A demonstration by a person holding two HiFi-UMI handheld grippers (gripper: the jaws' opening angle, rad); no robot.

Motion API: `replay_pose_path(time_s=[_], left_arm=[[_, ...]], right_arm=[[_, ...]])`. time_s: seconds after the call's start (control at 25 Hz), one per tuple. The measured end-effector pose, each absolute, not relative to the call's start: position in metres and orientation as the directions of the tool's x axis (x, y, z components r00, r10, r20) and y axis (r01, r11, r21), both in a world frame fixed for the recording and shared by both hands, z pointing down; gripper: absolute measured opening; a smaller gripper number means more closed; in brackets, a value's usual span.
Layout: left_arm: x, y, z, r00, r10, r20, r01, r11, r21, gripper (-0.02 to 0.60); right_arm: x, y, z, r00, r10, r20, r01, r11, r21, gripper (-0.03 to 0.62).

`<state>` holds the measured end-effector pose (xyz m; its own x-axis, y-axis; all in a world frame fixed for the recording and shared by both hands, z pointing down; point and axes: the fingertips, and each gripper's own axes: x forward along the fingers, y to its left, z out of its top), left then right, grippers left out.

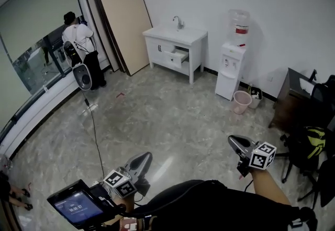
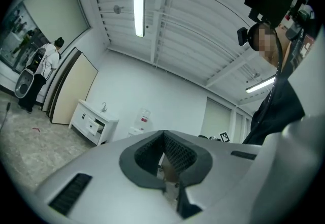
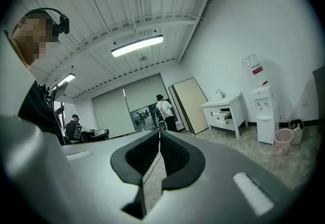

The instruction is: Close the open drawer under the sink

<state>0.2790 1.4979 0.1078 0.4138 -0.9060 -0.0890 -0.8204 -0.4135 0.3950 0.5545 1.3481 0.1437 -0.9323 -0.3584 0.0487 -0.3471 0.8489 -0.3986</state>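
The white sink cabinet [image 1: 175, 46] stands against the far wall, well across the room from me. One of its drawers [image 1: 177, 57] is pulled out. Low in the head view, both grippers are held level above the floor and point toward the cabinet. My left gripper [image 1: 142, 161] is shut with nothing between its jaws, and my right gripper [image 1: 236, 144] is shut and empty too. In the left gripper view the left gripper [image 2: 163, 134] has the cabinet [image 2: 94, 121] small at the left. In the right gripper view the right gripper [image 3: 159, 134] has the open drawer [image 3: 222, 115] at the right.
A water dispenser [image 1: 232, 67] and a pink bin [image 1: 242, 101] stand right of the cabinet. Boards [image 1: 123, 25] lean on the wall to its left. A person [image 1: 78, 46] stands by a speaker on a stand [image 1: 82, 76]. A dark desk [image 1: 296, 96] is at the right.
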Motion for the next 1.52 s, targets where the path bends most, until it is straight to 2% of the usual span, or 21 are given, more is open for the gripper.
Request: replay_pose_path(time_s=[0.32, 0.64, 0.96, 1.16, 1.52], left_arm=[[0.326, 1.398, 0.104, 0.394, -0.914, -0.099, -0.821, -0.398, 0.409, 0.000], [0.319, 1.373, 0.130, 0.422, -0.904, -0.074, -0.816, -0.414, 0.404, 0.000], [0.239, 1.277, 0.136, 0.492, -0.867, -0.079, -0.776, -0.478, 0.411, 0.000], [0.185, 1.230, 0.105, 0.531, -0.836, -0.136, -0.735, -0.535, 0.416, 0.000], [0.084, 1.174, 0.124, 0.527, -0.846, -0.082, -0.761, -0.513, 0.398, 0.000]], right_arm=[[0.602, 1.243, 0.155, -0.937, -0.344, 0.054, -0.333, 0.842, -0.424, 0.003], [0.611, 1.228, 0.175, -0.917, -0.392, 0.069, -0.380, 0.813, -0.442, 0.003], [0.537, 1.155, 0.164, -0.888, -0.452, 0.080, -0.443, 0.798, -0.409, 0.003], [0.483, 1.116, 0.148, -0.867, -0.494, 0.061, -0.476, 0.786, -0.396, 0.003], [0.387, 1.065, 0.154, -0.874, -0.480, 0.080, -0.470, 0.790, -0.394, 0.003]])
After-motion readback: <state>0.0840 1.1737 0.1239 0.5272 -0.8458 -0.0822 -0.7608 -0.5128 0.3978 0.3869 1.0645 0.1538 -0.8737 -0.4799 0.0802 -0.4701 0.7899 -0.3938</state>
